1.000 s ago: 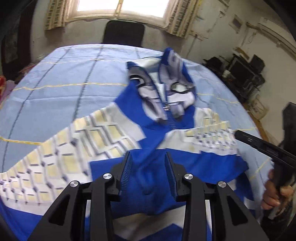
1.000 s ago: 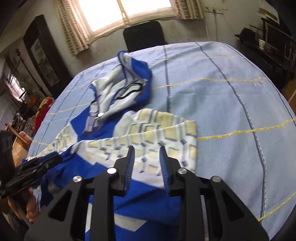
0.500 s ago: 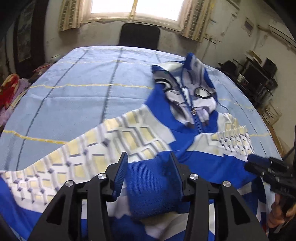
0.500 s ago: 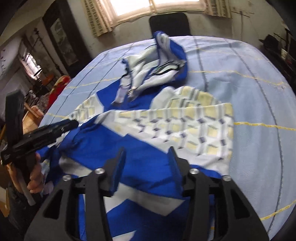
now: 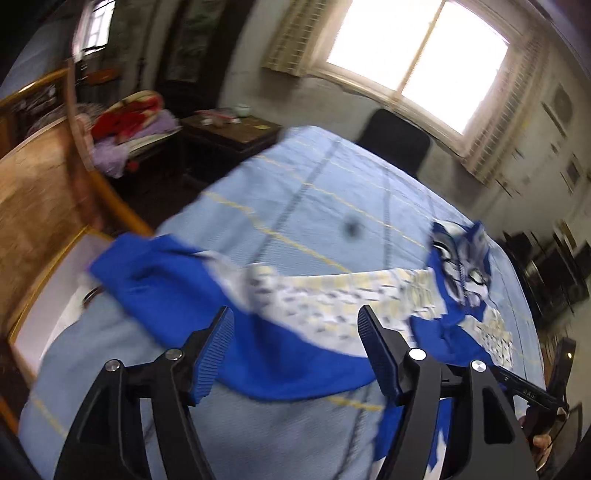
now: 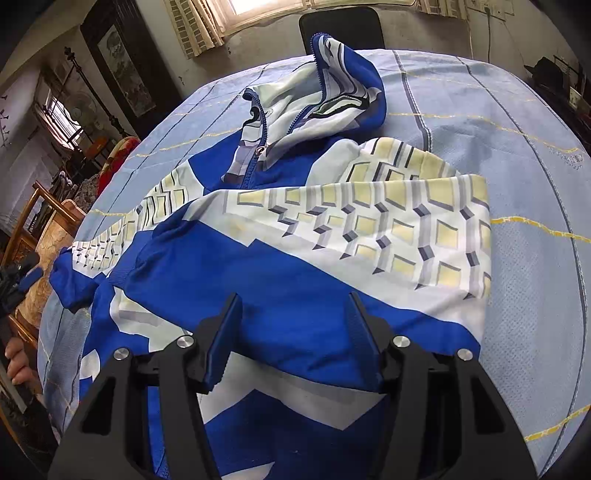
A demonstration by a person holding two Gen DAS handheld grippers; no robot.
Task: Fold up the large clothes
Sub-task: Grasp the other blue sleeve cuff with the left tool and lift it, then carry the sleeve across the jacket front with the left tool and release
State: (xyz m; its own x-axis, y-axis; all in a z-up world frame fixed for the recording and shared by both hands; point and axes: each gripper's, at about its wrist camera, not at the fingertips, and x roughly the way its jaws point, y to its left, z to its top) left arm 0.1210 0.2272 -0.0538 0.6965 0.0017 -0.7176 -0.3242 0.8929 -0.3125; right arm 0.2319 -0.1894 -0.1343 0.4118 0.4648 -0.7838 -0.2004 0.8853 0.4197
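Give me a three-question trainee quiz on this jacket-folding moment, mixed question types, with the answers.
1. True or false: the right gripper is clamped on the jacket.
2. Multiple choice: the patterned sleeve on the jacket's right side lies (a) folded across the blue body, (b) hanging off the bed, (c) under the hood.
3. Fill in: the hood points toward the black ____ at the far edge of the bedsheet.

Key: 1 false, its jaws stand apart above the cloth; 2 a; 3 chair.
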